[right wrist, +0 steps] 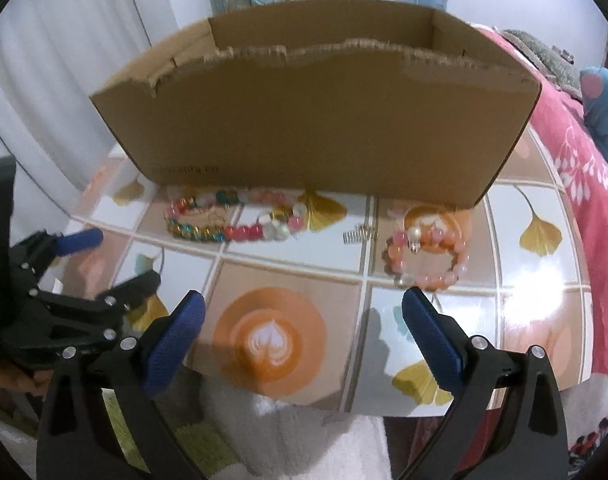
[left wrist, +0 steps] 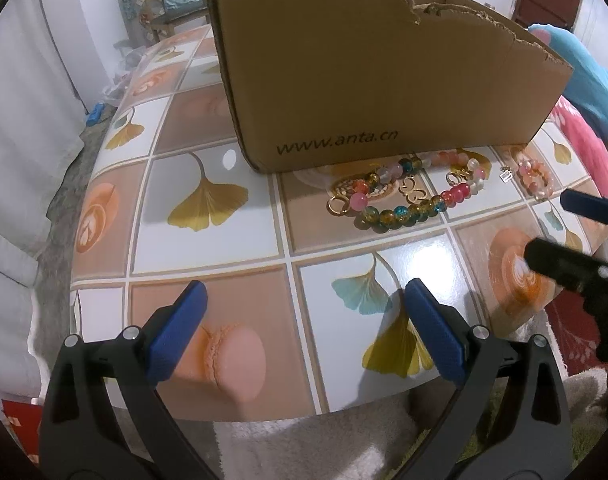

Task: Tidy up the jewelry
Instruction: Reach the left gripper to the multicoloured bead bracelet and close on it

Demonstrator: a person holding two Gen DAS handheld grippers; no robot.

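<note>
**Bracelets Wait Beside Torn Carton**

On the tiled tabletop point(right wrist: 535, 288), both the left gripper point(left wrist: 305, 334) and right gripper point(right wrist: 304, 336) hover spread and empty. A pink bead bracelet point(right wrist: 427, 258) lies at centre right; the multicoloured bead bracelet point(right wrist: 208, 216) sits left, near the cardboard box point(right wrist: 311, 128). Round beads may roll from a pinch, and tangled strands could drag neighbours along.

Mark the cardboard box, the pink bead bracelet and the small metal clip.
cardboard box point(right wrist: 304, 128): right wrist view, middle of its front wall.
pink bead bracelet point(right wrist: 449, 278): right wrist view, beads on its near side.
small metal clip point(right wrist: 357, 235): right wrist view, its middle.
</note>
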